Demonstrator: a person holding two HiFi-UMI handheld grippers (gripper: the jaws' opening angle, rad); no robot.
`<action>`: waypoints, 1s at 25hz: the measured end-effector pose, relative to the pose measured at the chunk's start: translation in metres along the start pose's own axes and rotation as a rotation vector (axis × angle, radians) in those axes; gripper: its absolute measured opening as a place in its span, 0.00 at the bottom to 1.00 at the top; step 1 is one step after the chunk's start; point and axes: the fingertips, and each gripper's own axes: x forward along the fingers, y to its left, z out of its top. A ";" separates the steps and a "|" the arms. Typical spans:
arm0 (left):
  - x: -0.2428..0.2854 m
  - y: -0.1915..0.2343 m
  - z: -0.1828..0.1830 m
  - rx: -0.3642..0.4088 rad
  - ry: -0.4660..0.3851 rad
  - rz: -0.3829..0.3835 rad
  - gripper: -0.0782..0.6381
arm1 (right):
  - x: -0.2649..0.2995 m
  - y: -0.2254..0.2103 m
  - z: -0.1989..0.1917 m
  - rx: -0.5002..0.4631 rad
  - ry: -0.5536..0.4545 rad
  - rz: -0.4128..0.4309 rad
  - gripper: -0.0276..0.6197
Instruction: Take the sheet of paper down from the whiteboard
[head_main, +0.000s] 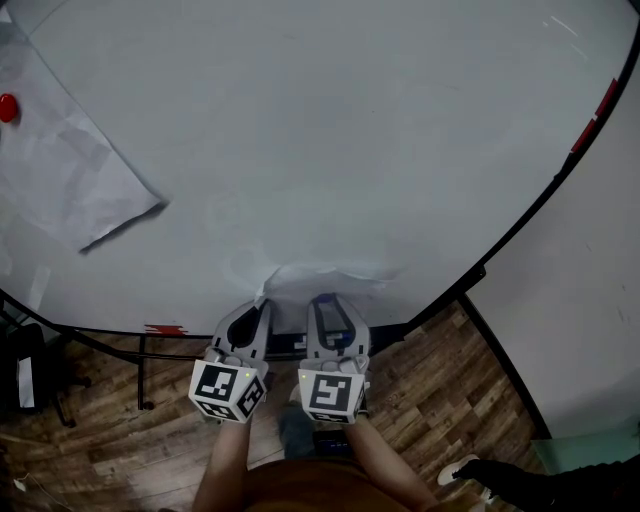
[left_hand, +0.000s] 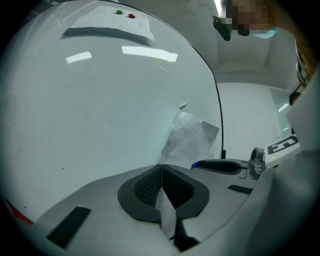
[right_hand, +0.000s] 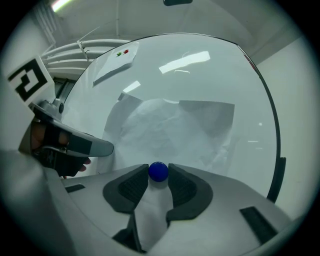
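A crumpled white sheet of paper (head_main: 322, 276) lies against the whiteboard (head_main: 350, 130) near its lower edge. My left gripper (head_main: 264, 306) is shut on the sheet's left edge; in the left gripper view the paper (left_hand: 191, 136) runs down between the closed pads (left_hand: 145, 187). Just to its right, my right gripper (head_main: 325, 302) is shut on a small blue round magnet (right_hand: 158, 171) that sits on the same sheet (right_hand: 175, 127). The left gripper (right_hand: 75, 142) shows at the left of the right gripper view.
A second white sheet (head_main: 60, 170) hangs at the board's left under a red magnet (head_main: 8, 107); it (left_hand: 110, 27) carries a green and a red magnet. The board's black frame (head_main: 520, 225) runs down the right. Below are a wooden floor (head_main: 430, 400) and a stand leg (head_main: 142, 375).
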 end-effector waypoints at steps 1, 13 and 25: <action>0.000 0.000 0.000 -0.010 -0.001 -0.001 0.14 | 0.000 0.000 0.000 0.014 0.002 0.004 0.25; -0.003 0.001 0.005 -0.130 -0.007 0.001 0.14 | -0.015 0.007 0.006 0.021 0.004 0.039 0.25; -0.029 0.006 0.016 -0.154 -0.025 0.028 0.14 | -0.033 -0.005 0.004 0.038 0.015 0.017 0.25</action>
